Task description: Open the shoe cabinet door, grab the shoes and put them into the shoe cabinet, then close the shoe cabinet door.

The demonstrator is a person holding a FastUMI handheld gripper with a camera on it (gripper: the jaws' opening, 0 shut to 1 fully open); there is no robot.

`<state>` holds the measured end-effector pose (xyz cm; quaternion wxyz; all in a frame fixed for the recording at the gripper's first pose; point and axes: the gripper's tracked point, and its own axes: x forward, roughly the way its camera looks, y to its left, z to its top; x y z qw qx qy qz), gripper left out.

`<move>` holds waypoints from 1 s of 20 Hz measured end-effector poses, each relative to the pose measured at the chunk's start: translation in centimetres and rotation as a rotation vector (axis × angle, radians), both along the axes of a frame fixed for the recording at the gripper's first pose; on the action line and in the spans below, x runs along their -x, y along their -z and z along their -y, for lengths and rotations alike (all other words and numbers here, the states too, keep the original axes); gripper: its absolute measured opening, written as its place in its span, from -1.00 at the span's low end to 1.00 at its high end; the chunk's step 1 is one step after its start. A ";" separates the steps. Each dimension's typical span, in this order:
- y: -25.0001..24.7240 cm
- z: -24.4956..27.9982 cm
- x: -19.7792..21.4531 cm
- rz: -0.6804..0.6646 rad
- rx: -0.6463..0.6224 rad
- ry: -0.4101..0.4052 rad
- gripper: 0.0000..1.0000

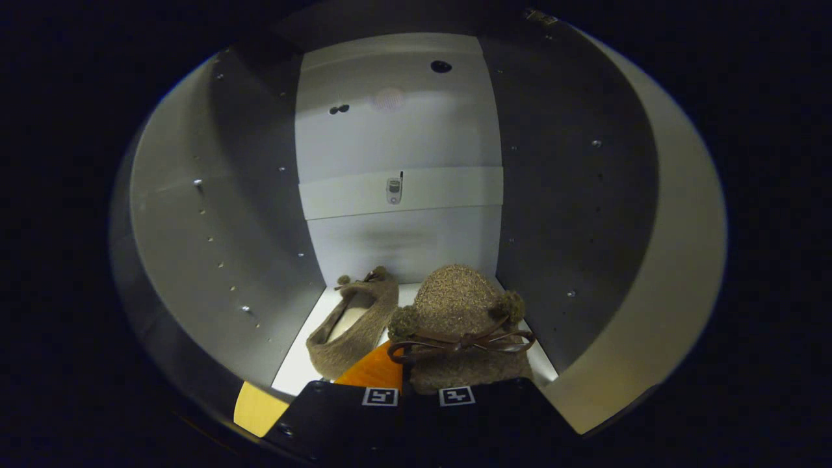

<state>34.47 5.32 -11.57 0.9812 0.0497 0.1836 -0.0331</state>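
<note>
Two shoes (416,318) inside cabinet (214,214); hand-held gripper (403,383) level, fingers together.

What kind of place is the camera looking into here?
Most likely the inside of a shoe cabinet: plain pale walls with rows of shelf-pin holes, one brown slipper lying on the floor, and a second slipper shut between the gripper fingers.

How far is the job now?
Done: the cabinet is open, and one brown slipper lies inside. In hand: the gripper seems shut on the second slipper, inside the cabinet. Left: release it, withdraw, close the door.
</note>
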 end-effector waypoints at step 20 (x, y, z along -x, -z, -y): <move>8.2 3.4 -13.4 -0.171 0.125 0.072 -0.70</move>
